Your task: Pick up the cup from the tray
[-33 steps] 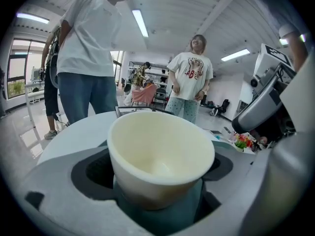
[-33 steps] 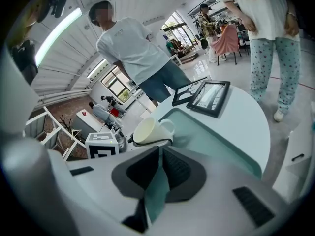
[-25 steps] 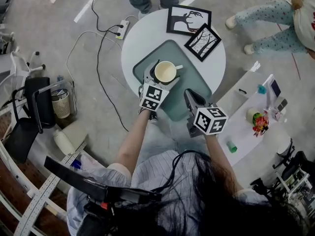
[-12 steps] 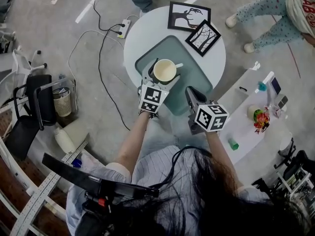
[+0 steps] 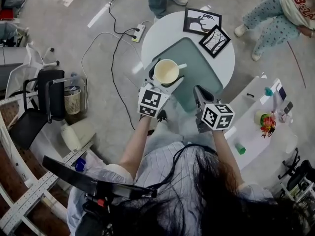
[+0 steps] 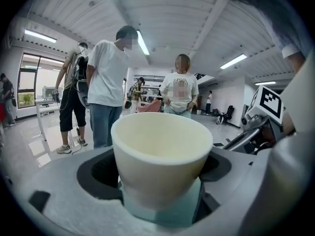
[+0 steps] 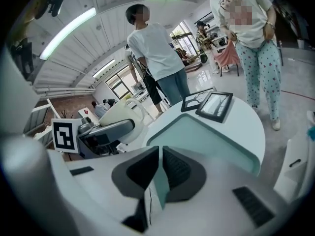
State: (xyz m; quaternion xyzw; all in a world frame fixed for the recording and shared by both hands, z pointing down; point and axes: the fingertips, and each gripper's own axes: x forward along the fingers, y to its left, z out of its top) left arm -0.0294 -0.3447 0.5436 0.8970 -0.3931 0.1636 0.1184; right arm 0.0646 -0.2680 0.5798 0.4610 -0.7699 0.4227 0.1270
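We're gripping the cup [image 5: 166,71] in the left gripper [image 5: 164,81]. Its jaws are sitting on either side of the lower wall, clamped on it, with the cup upright and its handle pointing toward the tray [image 5: 202,65].

The cup is hanging just off the tray's near-left edge, over the rim of the round table [image 5: 162,43]. We're reading it as lifted clear, since the left gripper view shows only room behind it and no tray surface.

The right gripper [image 7: 160,168] is idling by the tray's near edge, jaws pressed together on nothing.

We're judging the grasp and lift as done. Next we're looking at a steady carry: holding the squeeze, keeping the rim level, and staying away from the two picture frames [image 5: 202,20] at the far side.
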